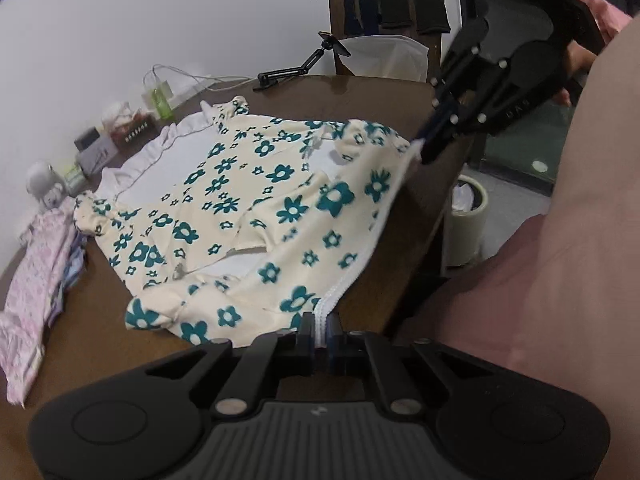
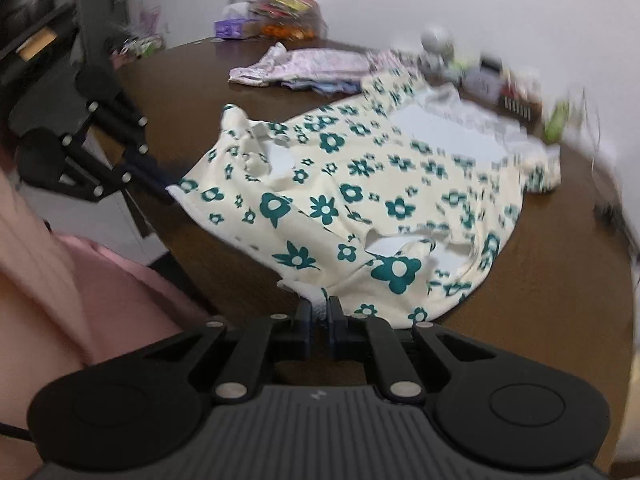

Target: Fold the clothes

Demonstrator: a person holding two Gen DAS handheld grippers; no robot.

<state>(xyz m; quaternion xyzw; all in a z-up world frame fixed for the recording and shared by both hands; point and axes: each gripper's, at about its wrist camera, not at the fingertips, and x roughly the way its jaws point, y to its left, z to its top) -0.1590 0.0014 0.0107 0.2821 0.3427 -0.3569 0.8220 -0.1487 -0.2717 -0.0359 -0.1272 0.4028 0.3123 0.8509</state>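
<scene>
Floral garment (image 1: 256, 216), cream with teal flowers, lies spread on the brown table (image 1: 360, 92), its near hem lifted. Left gripper (image 1: 319, 334) pinches one hem corner; right gripper (image 2: 319, 312) pinches the other. Farther back, a pink patterned garment (image 2: 296, 66) lies crumpled.

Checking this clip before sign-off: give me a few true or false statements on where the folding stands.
1. Both grippers, left gripper and right gripper, have their jaws shut on the hem of the cream garment with teal flowers. True.
2. The garment hangs fully clear of the dark brown wooden table. False: most of it lies on the table.
3. A pink-patterned pile of clothes lies beside it. True.
4. The garment is folded into a neat square. False: it lies spread and rumpled.
</scene>
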